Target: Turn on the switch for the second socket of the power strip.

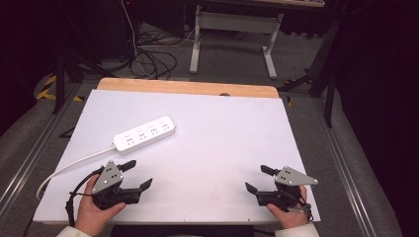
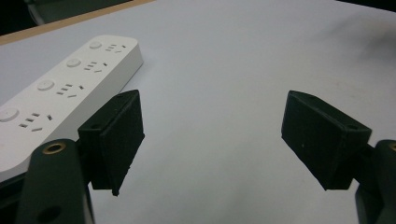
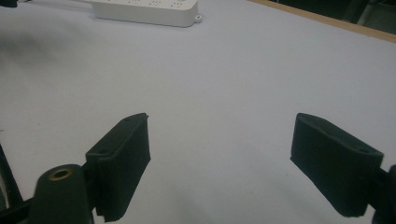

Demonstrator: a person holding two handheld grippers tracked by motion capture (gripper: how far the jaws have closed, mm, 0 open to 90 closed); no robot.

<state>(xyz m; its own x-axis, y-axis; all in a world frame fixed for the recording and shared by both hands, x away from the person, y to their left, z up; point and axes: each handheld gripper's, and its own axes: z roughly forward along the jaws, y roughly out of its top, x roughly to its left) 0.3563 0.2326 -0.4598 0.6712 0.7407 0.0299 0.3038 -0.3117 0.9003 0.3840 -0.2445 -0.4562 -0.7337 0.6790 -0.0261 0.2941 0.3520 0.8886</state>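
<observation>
Left claw [image 1: 136, 174] wide open, empty, w/ power strip [image 1: 145, 134] just beyond it, apart.

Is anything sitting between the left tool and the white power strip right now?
Nothing visible does. The left tool is open and holds nothing, and the power strip lies just beyond it on the white table. Between them there is bare tabletop. The strip's white cord trails off on the tool's left, outside that path.
</observation>
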